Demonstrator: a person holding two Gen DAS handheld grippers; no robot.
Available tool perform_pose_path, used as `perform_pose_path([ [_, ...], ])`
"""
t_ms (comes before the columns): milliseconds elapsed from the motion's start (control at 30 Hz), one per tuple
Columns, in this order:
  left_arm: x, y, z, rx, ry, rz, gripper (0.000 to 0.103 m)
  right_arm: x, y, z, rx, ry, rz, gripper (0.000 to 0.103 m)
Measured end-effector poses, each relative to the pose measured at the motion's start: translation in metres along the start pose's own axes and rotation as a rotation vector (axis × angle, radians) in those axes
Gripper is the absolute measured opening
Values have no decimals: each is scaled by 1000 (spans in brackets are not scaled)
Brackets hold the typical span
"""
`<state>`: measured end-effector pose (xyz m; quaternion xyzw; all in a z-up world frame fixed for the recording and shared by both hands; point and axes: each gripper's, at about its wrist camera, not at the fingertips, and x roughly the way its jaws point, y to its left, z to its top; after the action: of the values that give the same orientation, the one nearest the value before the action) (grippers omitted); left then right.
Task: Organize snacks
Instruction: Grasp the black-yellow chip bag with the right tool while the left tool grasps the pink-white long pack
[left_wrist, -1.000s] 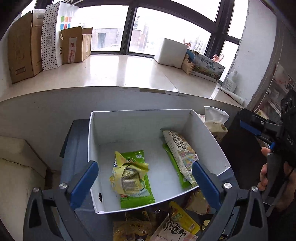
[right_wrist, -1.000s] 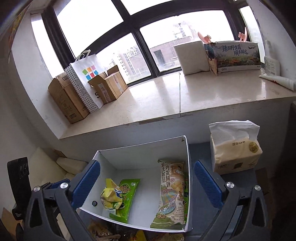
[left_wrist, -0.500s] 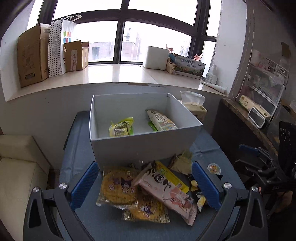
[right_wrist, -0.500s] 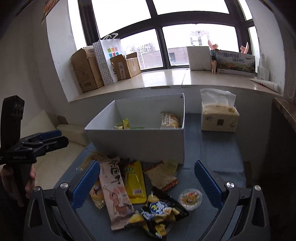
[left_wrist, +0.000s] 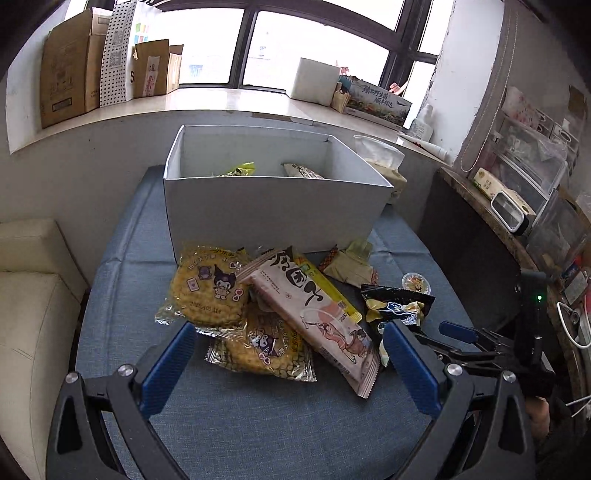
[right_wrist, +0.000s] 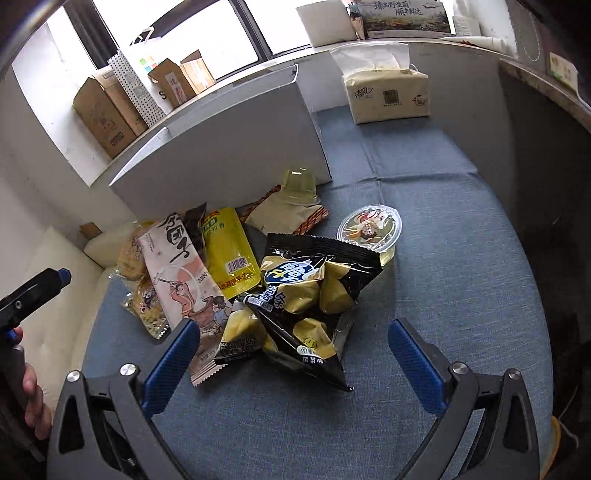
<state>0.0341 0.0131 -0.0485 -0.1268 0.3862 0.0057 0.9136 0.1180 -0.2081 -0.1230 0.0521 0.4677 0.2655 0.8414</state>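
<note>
Jaws of both grippers spread, empty; pulled back from white box (left_wrist: 273, 210), lower over snack pile (right_wrist: 295, 291).

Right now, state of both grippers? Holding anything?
Left gripper: open, holding nothing, above the cookie packs.
Right gripper: open, holding nothing, fingers either side of the black chip bag.

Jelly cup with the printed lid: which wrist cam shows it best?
Right wrist view. The jelly cup sits large and close beside the black chip bag, with its lid print and clear wall visible. In the left wrist view the jelly cup is small, far off to the right, lid detail unreadable.
</note>
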Motion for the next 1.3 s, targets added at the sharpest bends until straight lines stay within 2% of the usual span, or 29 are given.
perform_pose_path([
  [267,-2,1,-3,3,4,8,103,32,11,13,-33,51,-43,103],
  [400,0,0,-5,10,14,13,103,44,15,15,-46,78,-37,103],
  [467,3,-1,-6,11,20,15,103,45,19,14,-87,67,-75,95],
  [500,4,-1,-6,11,23,15,103,45,22,13,-124,68,-106,83],
  [533,5,-1,-6,10,27,17,103,44,24,12,-146,73,-93,80],
  [733,21,-5,-9,-4,76,26,103,28,14,4,-119,58,-9,74],
  [900,51,-15,-7,-79,163,50,103,-11,2,-5,-94,-25,1,74],
  [1100,92,-45,2,-98,211,171,103,-54,-5,-8,-72,-115,-14,74],
  [1300,133,-67,7,-68,223,363,102,-73,-24,-6,-27,-162,-16,74],
])
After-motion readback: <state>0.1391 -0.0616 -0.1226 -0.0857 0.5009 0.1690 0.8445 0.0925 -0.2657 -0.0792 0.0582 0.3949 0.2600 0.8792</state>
